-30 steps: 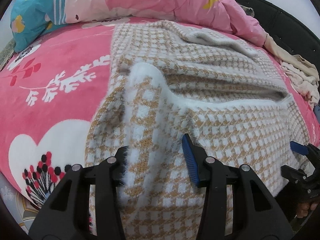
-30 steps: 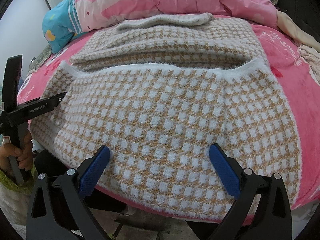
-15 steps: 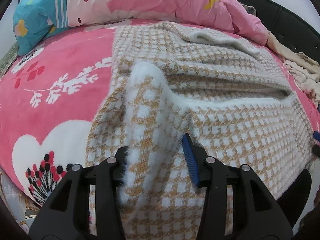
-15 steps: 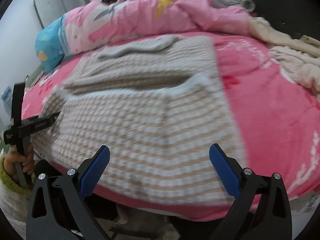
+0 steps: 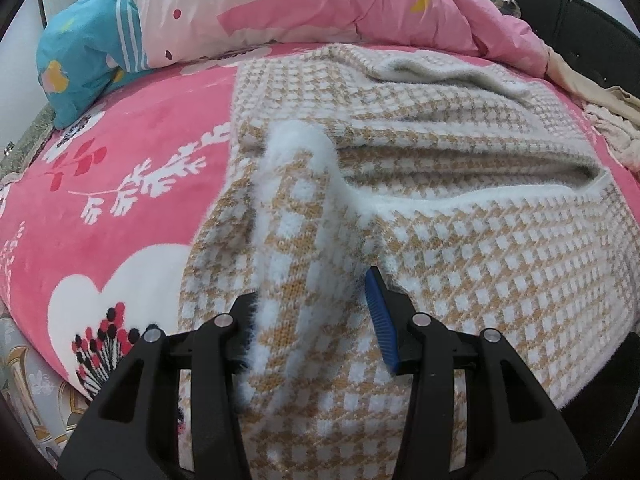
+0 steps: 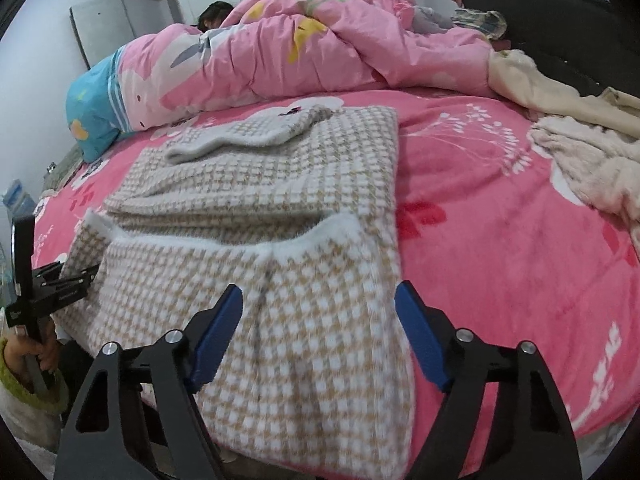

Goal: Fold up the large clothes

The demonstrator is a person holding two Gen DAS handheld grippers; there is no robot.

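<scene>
A tan-and-white checked knit sweater (image 5: 480, 260) lies on the pink bed with its lower part folded up, its white hem running across the middle (image 6: 224, 246). My left gripper (image 5: 310, 300) is shut on a raised ridge of the sweater's near left corner, and fluffy fabric hides its left pad. That gripper also shows at the left edge of the right wrist view (image 6: 40, 300), held by a hand (image 6: 24, 356). My right gripper (image 6: 320, 292) hovers over the sweater's near right corner. Its jaws are closing with fabric between them, and the blue pads (image 6: 420, 340) stand apart from the cloth.
A pink bed blanket (image 6: 500, 240) covers the mattress. A rumpled pink duvet (image 6: 320, 40) with a blue end (image 5: 80, 52) lies behind the sweater. Beige clothes (image 6: 580, 160) are piled at the right beside a black headboard (image 6: 560, 20). The bed edge is just below the grippers.
My right gripper has moved right along the sweater's near edge to its right corner, and its jaws have narrowed. The left gripper has kept its hold in place.
</scene>
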